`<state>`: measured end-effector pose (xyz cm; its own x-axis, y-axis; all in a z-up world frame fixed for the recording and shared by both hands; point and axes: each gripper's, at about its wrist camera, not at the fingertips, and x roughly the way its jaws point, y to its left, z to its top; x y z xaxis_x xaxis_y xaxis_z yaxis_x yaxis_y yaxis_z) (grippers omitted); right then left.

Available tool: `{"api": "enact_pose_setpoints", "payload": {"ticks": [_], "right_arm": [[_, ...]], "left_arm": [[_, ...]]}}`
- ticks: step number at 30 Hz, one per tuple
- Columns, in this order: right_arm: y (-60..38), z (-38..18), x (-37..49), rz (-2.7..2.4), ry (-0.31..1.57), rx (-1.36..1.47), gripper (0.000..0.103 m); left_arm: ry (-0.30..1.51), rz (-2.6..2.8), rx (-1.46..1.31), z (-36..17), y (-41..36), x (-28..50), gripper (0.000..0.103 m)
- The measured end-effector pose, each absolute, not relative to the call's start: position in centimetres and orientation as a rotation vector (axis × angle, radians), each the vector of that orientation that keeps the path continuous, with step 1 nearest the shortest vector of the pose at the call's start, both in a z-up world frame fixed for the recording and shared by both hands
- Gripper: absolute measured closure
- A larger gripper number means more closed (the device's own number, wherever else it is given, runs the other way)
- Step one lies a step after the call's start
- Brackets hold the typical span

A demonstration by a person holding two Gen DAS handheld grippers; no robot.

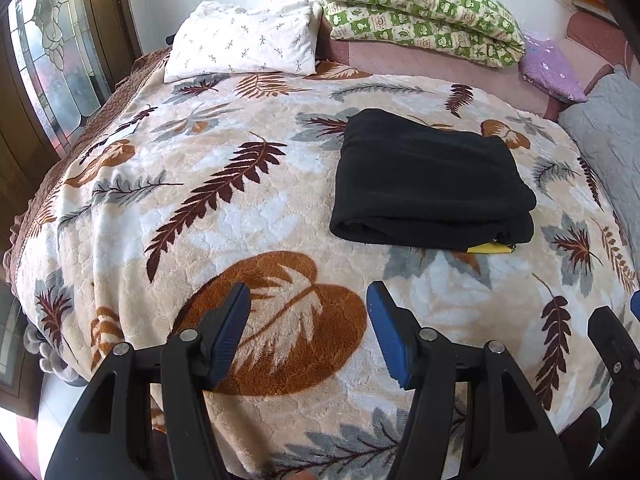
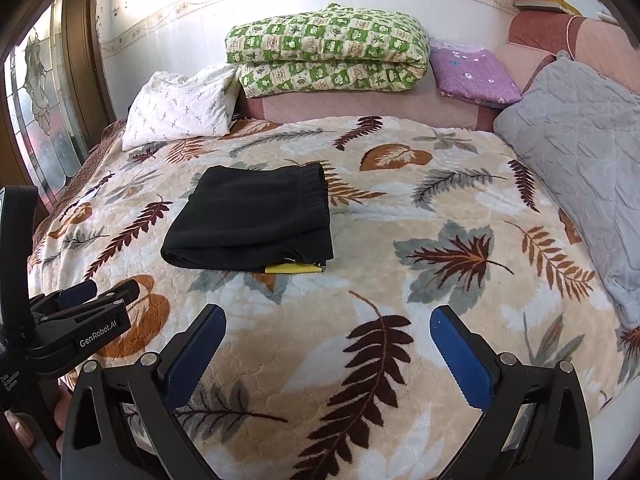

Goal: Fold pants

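The black pants [image 1: 430, 182] lie folded in a compact rectangle on the leaf-patterned blanket [image 1: 224, 216], with a yellow patch [image 1: 490, 248] peeking out at the near corner. They also show in the right wrist view [image 2: 252, 220], with the yellow patch [image 2: 290, 268]. My left gripper [image 1: 308, 304] is open and empty, held above the blanket well short of the pants. My right gripper [image 2: 326, 326] is open and empty, nearer than the pants and to their right. The left gripper also shows at the left edge of the right wrist view [image 2: 96, 292].
A white pillow [image 1: 244, 40], a folded green checked quilt [image 1: 420, 4], a purple folded cloth [image 1: 552, 72] and a grey quilted cushion [image 2: 580, 152] lie along the head and right side of the bed. A stained-glass window [image 1: 48, 48] is at the left.
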<state>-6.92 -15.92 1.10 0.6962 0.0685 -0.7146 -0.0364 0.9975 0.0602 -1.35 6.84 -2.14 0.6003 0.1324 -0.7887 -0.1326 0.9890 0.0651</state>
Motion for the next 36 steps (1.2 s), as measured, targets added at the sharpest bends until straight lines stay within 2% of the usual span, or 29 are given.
{"api": "enact_pose_setpoints", "payload": {"ticks": [36], "right_arm": [[-16.0,-0.2,-7.2,0.044,0.787,0.027,0.0]], "left_arm": [[0.939,0.141,-0.01,-3.4,6.5,-2.1,0.043]]}}
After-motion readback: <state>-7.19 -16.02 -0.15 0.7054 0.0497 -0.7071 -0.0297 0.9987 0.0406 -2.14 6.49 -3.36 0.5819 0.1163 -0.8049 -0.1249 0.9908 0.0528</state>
